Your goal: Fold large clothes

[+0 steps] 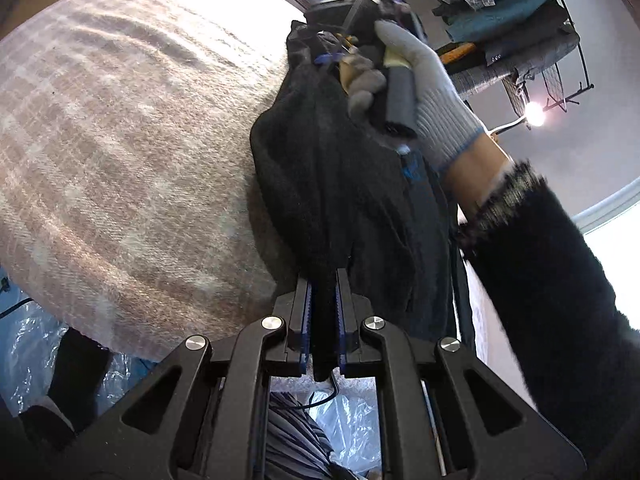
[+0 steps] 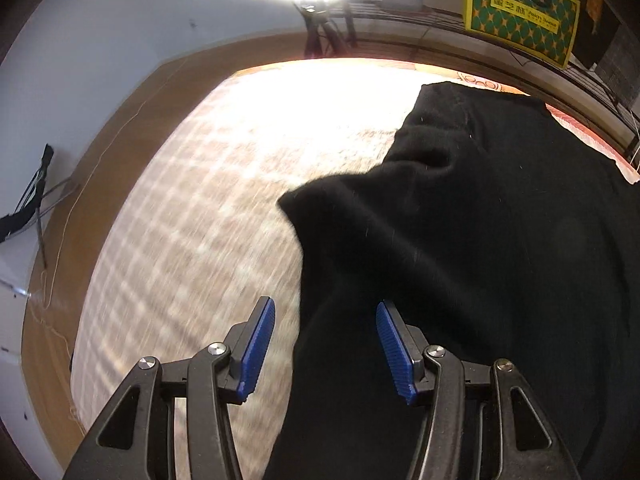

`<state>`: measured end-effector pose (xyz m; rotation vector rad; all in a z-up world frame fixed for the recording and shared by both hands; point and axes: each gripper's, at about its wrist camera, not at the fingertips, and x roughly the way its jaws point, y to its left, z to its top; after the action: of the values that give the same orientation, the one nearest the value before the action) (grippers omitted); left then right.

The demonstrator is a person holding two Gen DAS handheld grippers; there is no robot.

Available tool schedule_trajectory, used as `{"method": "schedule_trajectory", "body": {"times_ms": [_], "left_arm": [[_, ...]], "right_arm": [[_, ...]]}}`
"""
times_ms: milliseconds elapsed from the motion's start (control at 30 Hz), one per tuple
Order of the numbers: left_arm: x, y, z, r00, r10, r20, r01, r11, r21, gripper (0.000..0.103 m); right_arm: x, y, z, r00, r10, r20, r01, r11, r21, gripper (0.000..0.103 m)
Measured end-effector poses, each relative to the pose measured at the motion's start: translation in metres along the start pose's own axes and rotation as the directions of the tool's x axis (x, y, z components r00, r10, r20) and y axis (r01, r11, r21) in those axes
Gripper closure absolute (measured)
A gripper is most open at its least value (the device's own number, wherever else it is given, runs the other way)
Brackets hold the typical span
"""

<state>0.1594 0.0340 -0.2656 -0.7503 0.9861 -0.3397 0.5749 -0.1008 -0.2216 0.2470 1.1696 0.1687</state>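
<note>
Black garment (image 1: 336, 200) hangs pinched in our left gripper (image 1: 324, 312); our right gripper (image 2: 325, 344) tilts down, jaws apart, over the plaid blanket (image 2: 192, 216)

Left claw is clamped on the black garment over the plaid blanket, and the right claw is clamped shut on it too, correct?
Not quite. The right claw is open: in the right wrist view its blue pads stand apart with black garment between them, neither visibly pressing it. The rest holds: the left wrist view shows the left claw clamped on the garment over the plaid blanket.

Probably bedroom: plaid bedspread (image 1: 120, 152), clothes rack (image 1: 520, 24)
</note>
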Motion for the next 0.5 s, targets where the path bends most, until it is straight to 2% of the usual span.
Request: {"method": "schedule_trajectory", "body": {"times_ms": [167, 267, 400, 500], "left_arm": [[0.002, -0.002, 0.000, 1.000, -0.011, -0.008, 0.011, 1.000, 0.002, 0.095], [0.003, -0.003, 0.000, 1.000, -0.006, -0.009, 0.006, 1.000, 0.005, 0.095], [0.004, -0.003, 0.000, 1.000, 0.011, -0.008, -0.011, 1.000, 0.018, 0.095], [0.005, -0.008, -0.002, 1.000, 0.025, -0.004, -0.025, 0.999, 0.024, 0.095]], "right_arm": [[0.014, 0.012, 0.017, 0.998, -0.058, -0.017, 0.056, 0.996, -0.069, 0.047], [0.020, 0.017, 0.024, 0.993, -0.115, -0.029, 0.111, 0.987, -0.118, 0.054], [0.023, 0.022, 0.025, 0.983, -0.183, -0.019, 0.177, 0.966, -0.191, 0.074], [0.021, 0.022, 0.023, 0.977, -0.212, 0.006, 0.208, 0.950, -0.232, 0.093]]}}
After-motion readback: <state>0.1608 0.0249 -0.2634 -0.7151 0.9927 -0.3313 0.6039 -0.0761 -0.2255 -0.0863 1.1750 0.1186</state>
